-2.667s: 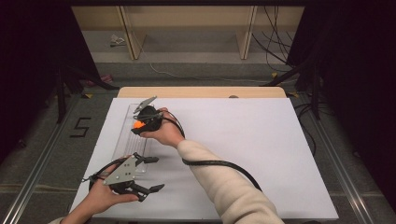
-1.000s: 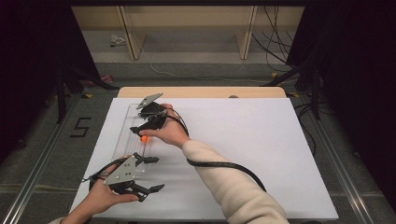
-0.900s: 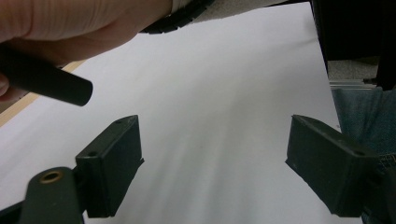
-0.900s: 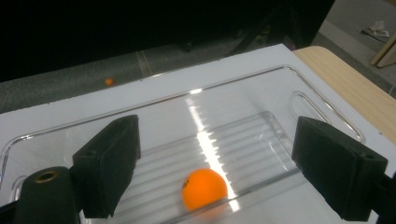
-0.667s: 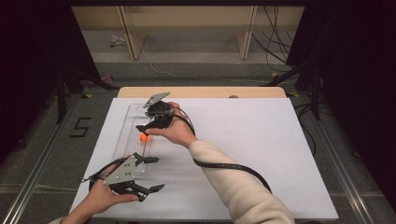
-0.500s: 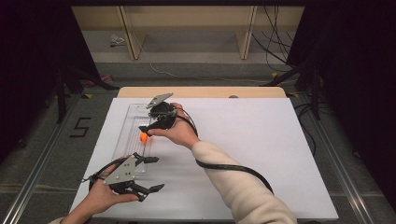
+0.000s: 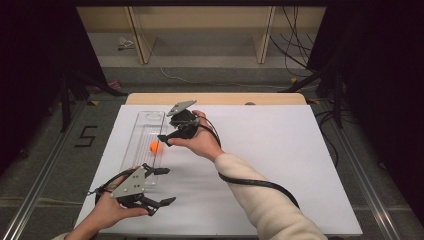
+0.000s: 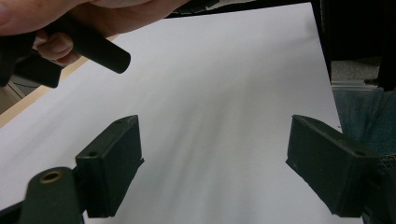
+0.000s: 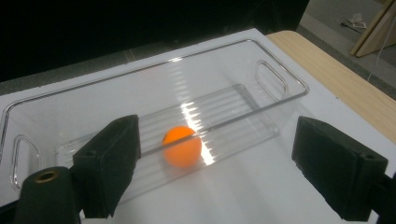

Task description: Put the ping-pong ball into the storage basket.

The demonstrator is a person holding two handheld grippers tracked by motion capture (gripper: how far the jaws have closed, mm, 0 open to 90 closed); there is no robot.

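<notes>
On the white surface (image 7: 280,165), high view: orange ball (image 7: 154,146) lies inside the clear plastic bin (image 7: 145,120) — placement looks done. Right gripper (image 7: 166,140) hovers just beside the bin, left gripper (image 7: 162,186) near its close end. Wooden edge, grey floor and dark surrounds beyond.

Left gripper view: jaws wide apart, nothing held.

Right gripper view: jaws wide, empty — ball rests on the ribbed bin floor.

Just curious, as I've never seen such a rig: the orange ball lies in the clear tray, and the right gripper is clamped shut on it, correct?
Not quite. The orange ball does lie in the clear tray, but the right gripper is open, its jaws wide apart and off the ball, as the right gripper view shows.
</notes>
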